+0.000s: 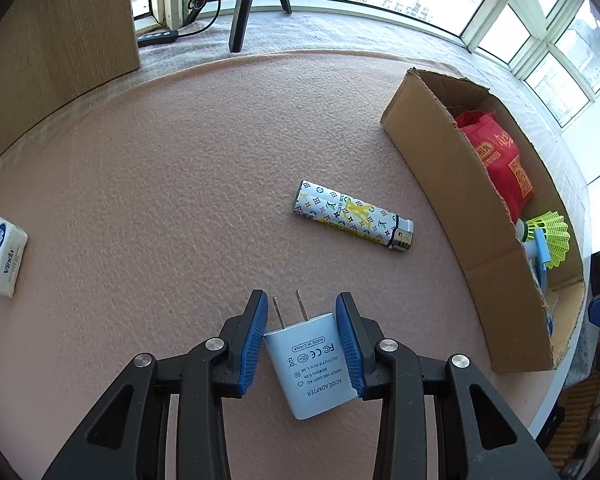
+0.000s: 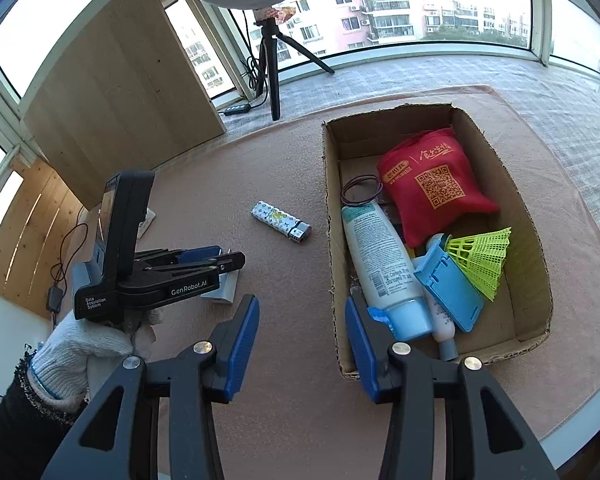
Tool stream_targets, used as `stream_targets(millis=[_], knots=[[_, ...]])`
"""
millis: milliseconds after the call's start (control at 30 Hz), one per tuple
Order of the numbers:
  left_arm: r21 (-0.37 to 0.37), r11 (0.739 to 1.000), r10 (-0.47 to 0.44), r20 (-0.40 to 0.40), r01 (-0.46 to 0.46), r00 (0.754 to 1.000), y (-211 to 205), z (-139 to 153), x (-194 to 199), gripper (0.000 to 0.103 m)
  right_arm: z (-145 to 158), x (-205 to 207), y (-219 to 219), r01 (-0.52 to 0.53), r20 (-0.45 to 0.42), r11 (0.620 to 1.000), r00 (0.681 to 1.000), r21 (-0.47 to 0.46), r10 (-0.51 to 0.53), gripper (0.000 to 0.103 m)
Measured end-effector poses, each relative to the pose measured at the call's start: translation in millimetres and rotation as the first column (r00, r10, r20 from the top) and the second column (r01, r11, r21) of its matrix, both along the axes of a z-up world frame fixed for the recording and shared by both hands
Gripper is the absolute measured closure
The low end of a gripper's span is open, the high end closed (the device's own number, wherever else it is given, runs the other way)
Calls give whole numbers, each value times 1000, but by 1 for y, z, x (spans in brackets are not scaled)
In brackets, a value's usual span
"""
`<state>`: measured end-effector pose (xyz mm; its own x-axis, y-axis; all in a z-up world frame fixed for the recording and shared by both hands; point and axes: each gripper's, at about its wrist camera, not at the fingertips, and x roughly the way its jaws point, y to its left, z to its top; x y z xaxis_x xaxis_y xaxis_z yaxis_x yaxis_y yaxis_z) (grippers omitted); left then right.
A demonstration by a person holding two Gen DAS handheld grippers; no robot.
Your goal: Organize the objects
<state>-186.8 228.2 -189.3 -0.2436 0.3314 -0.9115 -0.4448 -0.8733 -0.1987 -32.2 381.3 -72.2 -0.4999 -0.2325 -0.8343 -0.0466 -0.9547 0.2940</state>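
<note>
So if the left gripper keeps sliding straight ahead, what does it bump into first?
The left gripper already has the white charger between its fingers. Straight ahead, the patterned lighter looks first in line, though it lies slightly right, so it might just miss.

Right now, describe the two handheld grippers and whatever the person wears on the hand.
Both grippers are black plastic linkages with silver rivets and ribbed blue pads on the fingers. The left gripper has a tall black housing, white lettering "GenRobot.AI" and "Data Acquisition System", and a thin black cable behind it. The hand wears a white knit glove with a dark sleeve.
</note>
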Motion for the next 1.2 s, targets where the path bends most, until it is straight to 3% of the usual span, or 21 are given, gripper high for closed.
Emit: stream_targets(millis=[500,767,900,1200], knots=[[17,992,122,-9,-122,992,-100,-1,65,63,-18,-12,-69,-139,42,990,989,-19,140,62],[44,991,126,3,-126,992,-123,8,83,63,-35,-18,-98,-189,87,980,977,-70,195,52],[73,991,116,-7,-115,993,-137,20,93,49,-50,-20,-113,-224,129,971,964,-82,233,44],[126,987,93,29,-95,995,-152,23,115,43,-76,-26,-143,-277,192,950,934,-141,301,44]])
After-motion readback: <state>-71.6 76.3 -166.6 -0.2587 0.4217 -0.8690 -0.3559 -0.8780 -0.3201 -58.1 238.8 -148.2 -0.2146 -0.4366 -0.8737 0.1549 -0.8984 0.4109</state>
